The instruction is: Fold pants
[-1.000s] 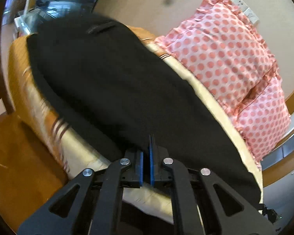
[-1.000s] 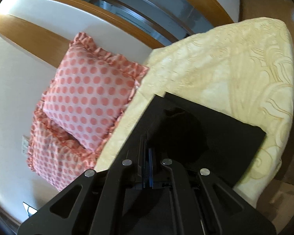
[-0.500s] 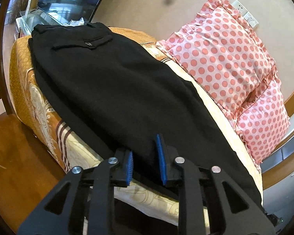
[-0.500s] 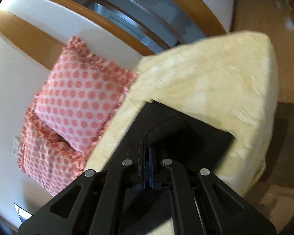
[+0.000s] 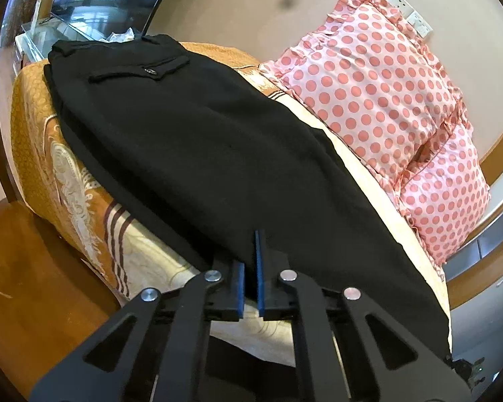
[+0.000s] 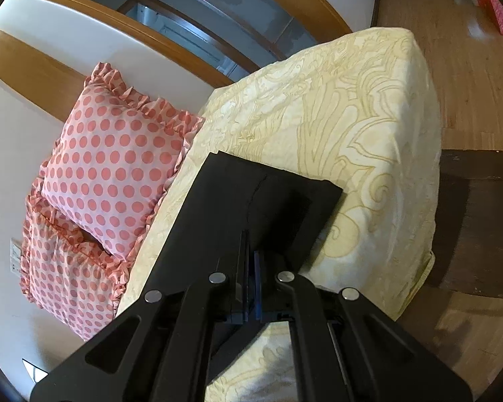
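Note:
Black pants (image 5: 201,154) lie lengthwise on the bed, waistband and back pocket at the far left end. My left gripper (image 5: 250,261) is shut on the near edge of the pants at mid-leg, blue pads pinching the cloth. In the right wrist view the leg ends of the pants (image 6: 268,207) lie flat on the cream bedspread. My right gripper (image 6: 249,268) is shut on the pants near the leg hems, with a small ridge of cloth rising between the jaws.
The bed has a cream and orange patterned bedspread (image 5: 60,181) (image 6: 352,117). Two pink polka-dot pillows (image 5: 378,100) (image 6: 110,167) lean on the wall behind. Wooden floor (image 6: 469,67) lies beyond the bed's end; a wooden chair (image 5: 23,268) stands at the near left.
My left gripper opened half a second ago and has shut again on the pants' near edge. My right gripper stayed shut on the leg ends, which now lie flatter.

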`<control>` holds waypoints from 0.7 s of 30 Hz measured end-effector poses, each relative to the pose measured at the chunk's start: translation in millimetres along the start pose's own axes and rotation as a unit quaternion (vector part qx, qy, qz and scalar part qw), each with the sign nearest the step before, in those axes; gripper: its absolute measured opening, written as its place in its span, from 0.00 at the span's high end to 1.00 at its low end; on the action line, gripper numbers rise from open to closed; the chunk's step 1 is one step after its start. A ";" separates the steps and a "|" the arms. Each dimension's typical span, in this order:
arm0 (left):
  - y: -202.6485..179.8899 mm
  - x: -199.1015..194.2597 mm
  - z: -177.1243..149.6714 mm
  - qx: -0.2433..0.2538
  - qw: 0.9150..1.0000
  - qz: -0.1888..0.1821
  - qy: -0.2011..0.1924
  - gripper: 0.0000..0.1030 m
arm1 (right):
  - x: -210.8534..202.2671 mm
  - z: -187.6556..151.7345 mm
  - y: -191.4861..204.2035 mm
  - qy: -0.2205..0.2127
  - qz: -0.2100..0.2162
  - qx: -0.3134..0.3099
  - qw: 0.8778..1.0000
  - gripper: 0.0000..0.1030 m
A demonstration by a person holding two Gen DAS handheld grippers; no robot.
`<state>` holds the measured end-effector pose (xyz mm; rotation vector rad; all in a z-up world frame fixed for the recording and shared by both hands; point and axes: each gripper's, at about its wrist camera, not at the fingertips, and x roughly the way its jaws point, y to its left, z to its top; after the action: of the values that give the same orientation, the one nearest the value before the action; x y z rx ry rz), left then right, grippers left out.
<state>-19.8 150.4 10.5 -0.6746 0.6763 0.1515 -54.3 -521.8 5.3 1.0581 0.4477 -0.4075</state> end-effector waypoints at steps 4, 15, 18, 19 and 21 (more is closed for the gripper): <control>1.2 -0.8 -1.8 0.006 1.000 -0.002 -0.002 0.96 | -2.3 0.9 0.5 -0.004 -0.006 -0.011 1.000 0.98; 5.6 -24.1 -6.9 0.022 0.998 0.021 -0.046 0.70 | -7.5 1.0 -4.0 -0.007 -0.034 -0.016 0.999 0.89; 8.1 -52.7 0.5 0.024 0.987 0.085 -0.135 0.39 | -24.0 7.3 -8.6 -0.044 -0.057 -0.020 0.997 0.46; 7.1 -60.4 3.6 0.029 0.982 0.096 -0.162 0.35 | -26.3 8.6 -10.4 -0.052 -0.057 -0.017 0.997 0.43; 1.5 -66.3 9.9 0.045 0.977 0.097 -0.187 0.31 | -27.8 11.5 -15.4 -0.055 -0.045 -0.005 0.997 0.43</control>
<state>-66.6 163.2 56.8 -0.4737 0.3823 0.4156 -83.9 -535.8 13.6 1.0029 0.3998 -0.5396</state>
